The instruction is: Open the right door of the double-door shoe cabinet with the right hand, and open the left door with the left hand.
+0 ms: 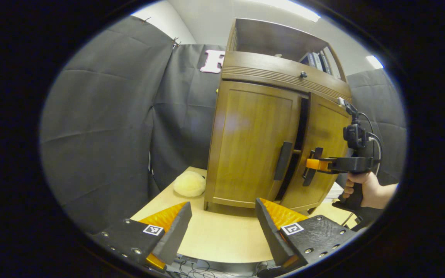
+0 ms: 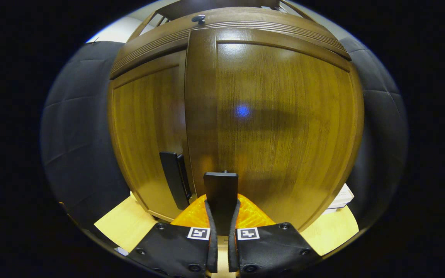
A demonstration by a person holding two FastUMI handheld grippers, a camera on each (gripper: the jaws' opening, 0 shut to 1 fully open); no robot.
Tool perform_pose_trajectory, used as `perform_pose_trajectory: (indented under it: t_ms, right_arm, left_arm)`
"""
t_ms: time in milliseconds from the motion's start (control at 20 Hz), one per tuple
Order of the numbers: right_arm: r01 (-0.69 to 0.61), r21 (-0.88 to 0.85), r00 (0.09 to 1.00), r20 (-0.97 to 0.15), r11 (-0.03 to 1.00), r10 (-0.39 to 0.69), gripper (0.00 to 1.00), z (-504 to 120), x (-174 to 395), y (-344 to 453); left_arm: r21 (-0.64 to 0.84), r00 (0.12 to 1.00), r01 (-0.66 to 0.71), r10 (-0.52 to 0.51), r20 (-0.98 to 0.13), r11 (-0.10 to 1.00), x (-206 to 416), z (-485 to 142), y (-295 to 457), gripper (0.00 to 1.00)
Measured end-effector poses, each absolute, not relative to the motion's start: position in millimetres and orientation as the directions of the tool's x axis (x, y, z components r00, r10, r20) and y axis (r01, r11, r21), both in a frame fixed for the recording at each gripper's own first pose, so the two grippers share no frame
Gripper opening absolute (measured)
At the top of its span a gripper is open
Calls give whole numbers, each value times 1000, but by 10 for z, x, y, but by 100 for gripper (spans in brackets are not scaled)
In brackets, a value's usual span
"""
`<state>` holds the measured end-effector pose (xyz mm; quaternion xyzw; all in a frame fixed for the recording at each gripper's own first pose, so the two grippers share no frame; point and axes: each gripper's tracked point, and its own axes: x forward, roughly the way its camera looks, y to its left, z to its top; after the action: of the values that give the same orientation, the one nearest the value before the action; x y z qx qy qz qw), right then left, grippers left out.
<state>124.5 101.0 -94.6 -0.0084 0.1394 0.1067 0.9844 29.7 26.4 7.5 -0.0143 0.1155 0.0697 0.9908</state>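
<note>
A pale fluffy ball (image 1: 189,184) rests on the light wooden tabletop (image 1: 222,235). Books (image 1: 315,60) stand upright on an upper shelf. Black cloth (image 1: 102,127) hangs behind.

Your left gripper view looks from back over the worktop (image 1: 222,235), facing the shoe cabinet (image 1: 261,116) from its left front, far enough off to take in the whole cabinet, the booth wall and your other hand (image 1: 369,189). Your right gripper view sits right up against the right door (image 2: 280,123), facing it squarely, with the right door handle (image 2: 221,193) between its fingers. Both views share the cabinet front: the left door (image 1: 251,143), the left door handle (image 2: 174,177), the drawer knob (image 2: 198,17) and the worktop's edge.
</note>
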Motion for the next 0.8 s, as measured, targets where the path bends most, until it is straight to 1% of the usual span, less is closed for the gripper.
perform_pose_trajectory:
  t_ms: [50, 200, 450, 500, 650, 800]
  right_arm:
    - [-212, 14, 938, -277, 977, 208, 10, -901, 1236, 1004]
    - [-207, 19, 939, -278, 978, 204, 10, -843, 1191, 978]
    - [-221, 23, 932, -291, 975, 218, 12, -703, 1231, 947]
    - [-223, 24, 931, -293, 975, 220, 10, -660, 1235, 946]
    - [-235, 22, 931, -282, 972, 232, 10, -633, 1224, 922]
    - [-267, 26, 923, -279, 963, 263, 14, -609, 1206, 891]
  left_arm:
    - [-15, 965, -134, 127, -229, 991, 320, 76, 283, 94]
    - [-26, 971, -103, 95, -220, 994, 493, 91, 284, 94]
    - [-42, 976, -23, 13, -218, 999, 849, 75, 224, 94]
    - [-37, 976, -13, 5, -217, 999, 945, 76, 219, 94]
    - [-33, 979, 5, -12, -202, 999, 1205, 146, 173, 94]
    - [-25, 981, 1, -6, -192, 1000, 1402, 241, 83, 94]
